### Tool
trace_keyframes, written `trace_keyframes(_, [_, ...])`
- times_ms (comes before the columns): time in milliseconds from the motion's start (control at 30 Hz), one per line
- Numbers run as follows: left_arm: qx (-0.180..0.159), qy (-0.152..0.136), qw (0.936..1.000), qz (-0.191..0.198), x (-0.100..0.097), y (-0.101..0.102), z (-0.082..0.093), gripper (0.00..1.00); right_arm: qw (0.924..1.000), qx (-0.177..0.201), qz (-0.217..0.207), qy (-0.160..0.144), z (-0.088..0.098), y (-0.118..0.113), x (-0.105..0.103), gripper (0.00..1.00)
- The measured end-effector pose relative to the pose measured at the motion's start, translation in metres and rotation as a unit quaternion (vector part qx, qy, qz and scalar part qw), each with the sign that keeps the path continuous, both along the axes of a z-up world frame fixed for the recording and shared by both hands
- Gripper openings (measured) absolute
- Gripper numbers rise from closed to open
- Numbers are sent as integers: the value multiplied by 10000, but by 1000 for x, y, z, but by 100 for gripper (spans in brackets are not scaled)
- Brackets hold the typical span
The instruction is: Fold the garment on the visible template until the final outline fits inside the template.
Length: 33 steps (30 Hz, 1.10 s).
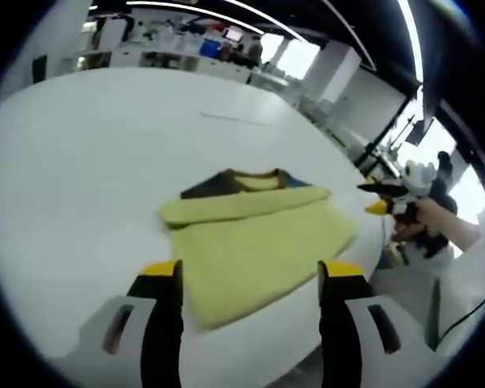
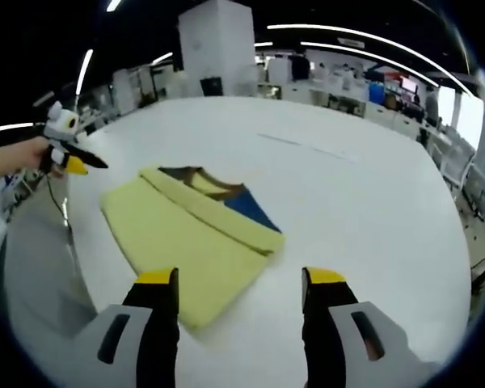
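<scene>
I see the folded shirt (image 1: 255, 242) on the table (image 1: 81, 178), just ahead of my L gripper (image 1: 250, 279) & R gripper (image 2: 238, 283); both jaws apart, holding nothing.

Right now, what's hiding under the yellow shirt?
Beneath the folded yellow shirt a blue patch and a dark patch peek out near the collar, on the white table. Whatever lies under the fold itself is covered.

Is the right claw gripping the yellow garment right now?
No: in the right gripper view the right claw stands open and empty above the table, clear of the folded yellow garment.
</scene>
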<state>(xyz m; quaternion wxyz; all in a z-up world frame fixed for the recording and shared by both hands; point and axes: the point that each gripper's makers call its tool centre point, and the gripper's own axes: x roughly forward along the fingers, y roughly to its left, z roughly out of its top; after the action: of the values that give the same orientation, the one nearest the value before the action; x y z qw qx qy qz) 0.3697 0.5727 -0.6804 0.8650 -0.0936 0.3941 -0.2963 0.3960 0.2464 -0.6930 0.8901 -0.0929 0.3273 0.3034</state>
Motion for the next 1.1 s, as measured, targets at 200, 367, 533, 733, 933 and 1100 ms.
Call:
trace_keyframes(200, [187,-44,9998,77,14,7,-13,54,10000,-3,-76,-13,-8,-2,14,54])
trace_keyframes(367, [346,-82,9993,128,24,11,-22,48,9999,-33,-95,-9,-15,-2,22,49])
trace_keyframes(533, [459,-129,9985,276,34,17,-29,42,9999,-110,-109,-40,-21,-3,29,41])
trace_keyframes(733, [666,-234,9968,384,48,26,-37,36,9996,-250,-146,-44,-32,-7,38,35])
trace_keyframes(933, [877,-355,9948,387,58,30,-44,31,9993,-297,-216,-35,-40,-10,46,29])
trace_keyframes(1100, [1054,-393,9930,352,63,31,-52,28,9993,-320,-185,-18,-45,-8,49,24])
